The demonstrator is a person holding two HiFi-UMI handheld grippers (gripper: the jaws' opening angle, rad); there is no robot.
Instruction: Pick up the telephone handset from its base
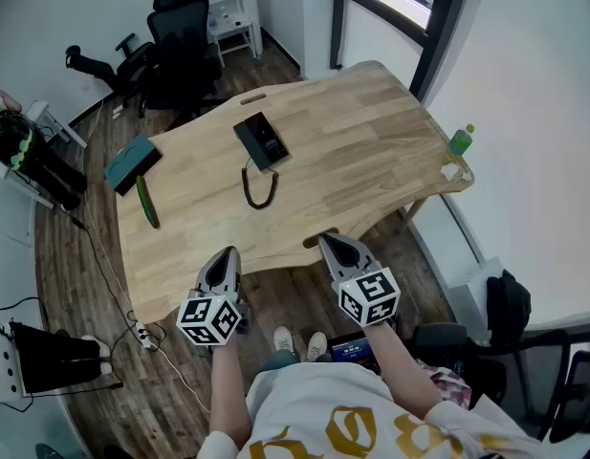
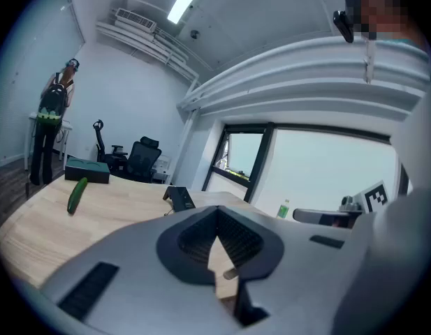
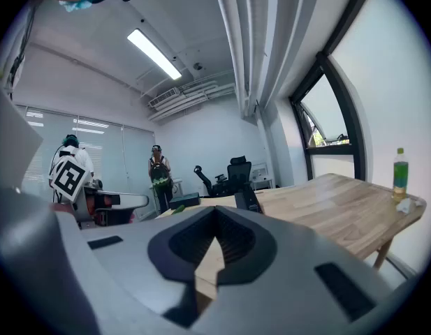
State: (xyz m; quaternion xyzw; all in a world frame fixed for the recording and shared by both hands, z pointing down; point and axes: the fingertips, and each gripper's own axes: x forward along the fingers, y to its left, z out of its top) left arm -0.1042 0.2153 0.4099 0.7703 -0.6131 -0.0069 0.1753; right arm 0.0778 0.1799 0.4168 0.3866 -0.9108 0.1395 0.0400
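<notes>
A black telephone (image 1: 261,142) lies on the wooden table (image 1: 352,151), its coiled cord (image 1: 258,187) trailing toward the near edge. In the left gripper view the telephone (image 2: 179,198) shows far off past the jaws; the right gripper view has the telephone (image 3: 247,198) at mid distance. Both grippers hover side by side at the table's near edge, well short of the phone. My left gripper (image 1: 224,256) is shut with nothing in it. My right gripper (image 1: 338,245) is shut and empty too.
A green cucumber (image 1: 147,202) and a teal box (image 1: 132,163) lie on the table's left part. A green bottle (image 1: 460,142) stands at the right corner. Black office chairs (image 1: 175,41) stand behind the table. A power strip and cables (image 1: 142,333) lie on the floor.
</notes>
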